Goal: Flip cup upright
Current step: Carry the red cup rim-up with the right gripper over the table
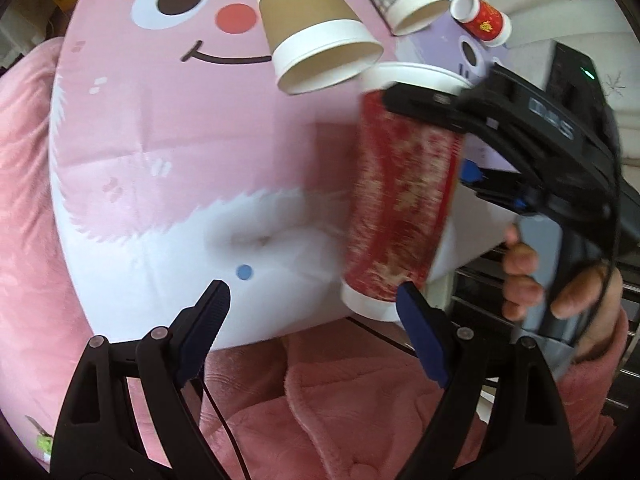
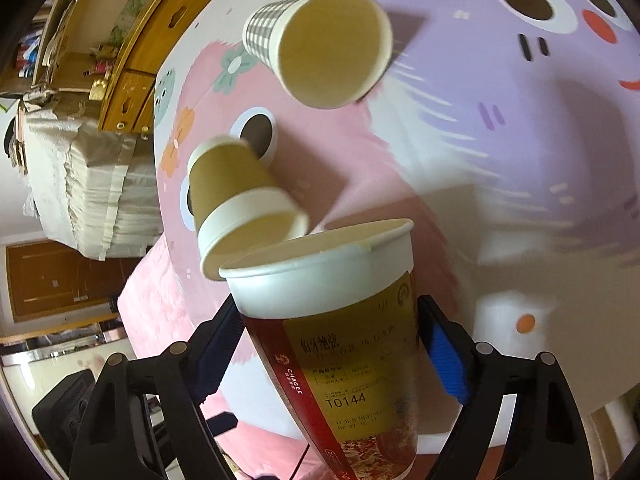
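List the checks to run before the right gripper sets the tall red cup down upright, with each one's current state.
1. Right gripper clamped on the tall red cup: ok.
2. Cup mouth up: ok, slightly tilted.
3. Left gripper open and off the cup: ok.
4. Landing spot free: cannot tell; the brown cup lies on its side close by.
5. Cup empty: cannot tell.
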The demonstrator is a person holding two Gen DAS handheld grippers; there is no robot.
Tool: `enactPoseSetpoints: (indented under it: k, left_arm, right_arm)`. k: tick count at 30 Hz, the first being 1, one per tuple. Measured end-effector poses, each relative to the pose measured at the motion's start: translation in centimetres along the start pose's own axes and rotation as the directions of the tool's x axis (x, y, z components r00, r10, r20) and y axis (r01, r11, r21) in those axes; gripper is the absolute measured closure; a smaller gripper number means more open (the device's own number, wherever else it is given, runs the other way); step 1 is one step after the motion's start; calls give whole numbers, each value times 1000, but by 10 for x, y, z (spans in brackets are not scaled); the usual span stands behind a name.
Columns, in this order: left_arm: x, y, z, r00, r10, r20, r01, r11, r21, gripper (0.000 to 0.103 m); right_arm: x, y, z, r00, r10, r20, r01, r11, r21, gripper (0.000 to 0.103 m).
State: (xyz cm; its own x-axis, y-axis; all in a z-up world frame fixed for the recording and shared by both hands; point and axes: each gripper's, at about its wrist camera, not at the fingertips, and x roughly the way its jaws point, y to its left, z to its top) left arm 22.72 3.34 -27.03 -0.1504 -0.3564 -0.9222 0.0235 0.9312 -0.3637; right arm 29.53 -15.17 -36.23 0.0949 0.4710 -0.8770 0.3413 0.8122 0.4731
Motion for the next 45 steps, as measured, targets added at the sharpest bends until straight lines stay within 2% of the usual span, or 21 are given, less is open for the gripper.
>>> enactPoseSetpoints:
  k: [6,8,11,15,19,20,22,24,26,29,32,38,42,45]
  left_arm:
    - [2,21,12,997,70,38,-69,997,-33,20]
    - [0,26,18,994,93,60,-91,995,-42,20]
    - [-2,34,24,989,116,86,-112,992,-51,20]
    - [-8,43,33,985,113,128,-106,992,-62,20]
    - [-9,51,46,980,111,164,-103,993,-59,20]
    - [-10,53,49,978,113,173,-105,993,-55,20]
    - [-14,58,54,974,116,196,-108,993,-50,20]
    - [-15,63,60,967,128,222,-121,992,-46,20]
    - [-19,68,63,959,150,239,-146,989,-34,20]
    - [-21,72,70,954,166,248,-163,986,-34,20]
    - [-23,70,70,958,137,252,-135,991,-23,20]
    - [-22,52,58,958,122,258,-135,990,36,20]
    - [-19,36,49,961,106,257,-128,989,69,20]
    - [-17,27,45,961,99,259,-126,988,90,20]
  right_arm:
    - [-29,-18,-5,996,8,93,-10,1000,27,19]
    - [-45,-22,-8,989,6,151,-10,1000,24,19]
    - [-70,-22,-12,966,-10,260,11,1000,-1,19]
    - [-100,-13,-23,900,-40,434,88,992,-92,19]
    - [-118,-4,-46,785,-41,618,216,953,-212,19]
    - [-119,-2,-53,750,-28,661,249,938,-243,19]
    - [-122,-1,-69,693,14,721,287,912,-294,19]
    - [-120,-2,-84,653,54,756,297,899,-321,19]
    - [-120,-8,-94,636,74,768,290,899,-327,20]
    - [-116,-12,-108,596,97,797,292,899,-327,20]
    - [-115,-13,-116,587,100,803,309,890,-337,20]
    - [-112,-20,-119,600,86,796,292,902,-318,18]
    - [-107,-27,-112,670,46,741,264,918,-296,13]
    - [-105,-33,-115,684,37,729,252,925,-284,9]
